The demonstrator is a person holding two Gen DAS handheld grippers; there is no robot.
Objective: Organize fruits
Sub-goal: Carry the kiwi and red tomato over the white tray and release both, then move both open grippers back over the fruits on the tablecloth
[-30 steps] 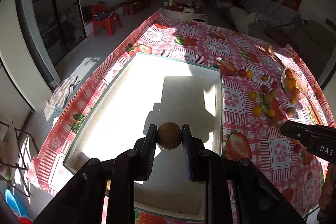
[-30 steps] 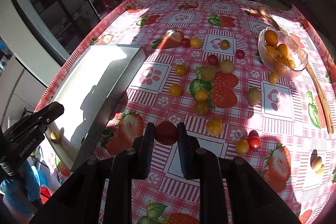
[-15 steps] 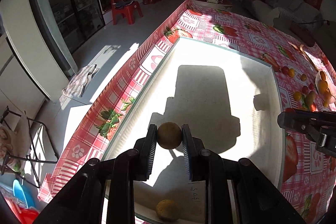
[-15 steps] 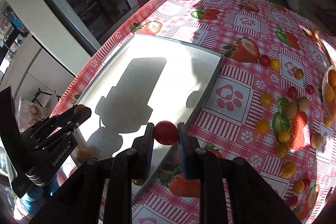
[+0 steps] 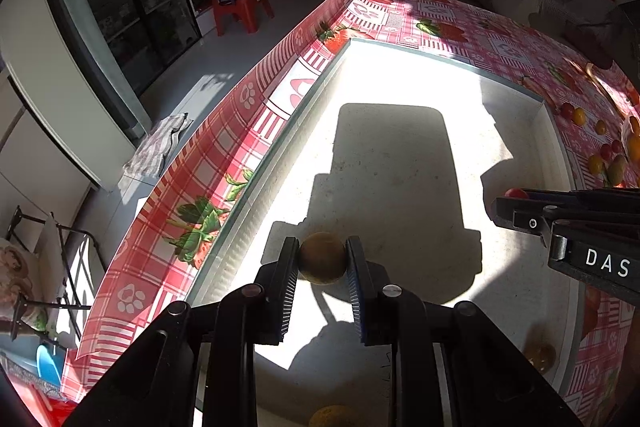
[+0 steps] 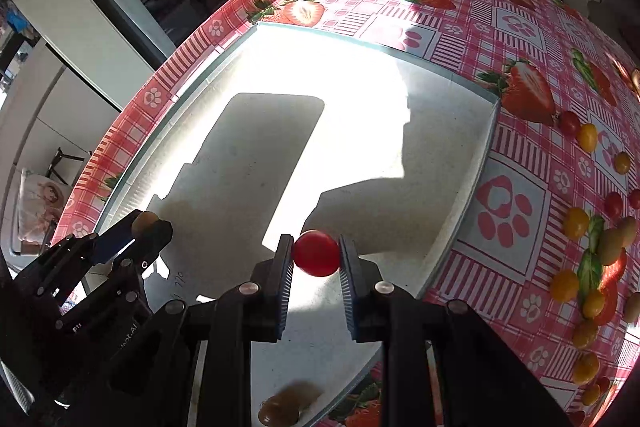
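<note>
My left gripper (image 5: 322, 259) is shut on a round brown-green fruit (image 5: 322, 257) and holds it above the near left part of the white tray (image 5: 554, 131). My right gripper (image 6: 316, 254) is shut on a red cherry tomato (image 6: 316, 253) above the tray's near right part (image 6: 486, 143). The right gripper also shows in the left wrist view (image 5: 520, 201), and the left gripper in the right wrist view (image 6: 146, 223). Two fruits lie in the tray near its front: a yellow one (image 5: 331, 417) and a brown one (image 5: 540, 357).
Several yellow, red and green small fruits (image 6: 588, 235) are scattered on the strawberry-print tablecloth (image 6: 520, 27) right of the tray. A glass bowl of orange fruits (image 5: 632, 143) sits at the far right. The table edge drops off left of the tray.
Both grippers have moved left and lower over the tray, each still holding its fruit. The right gripper now sits above the tray floor instead of its rim.
</note>
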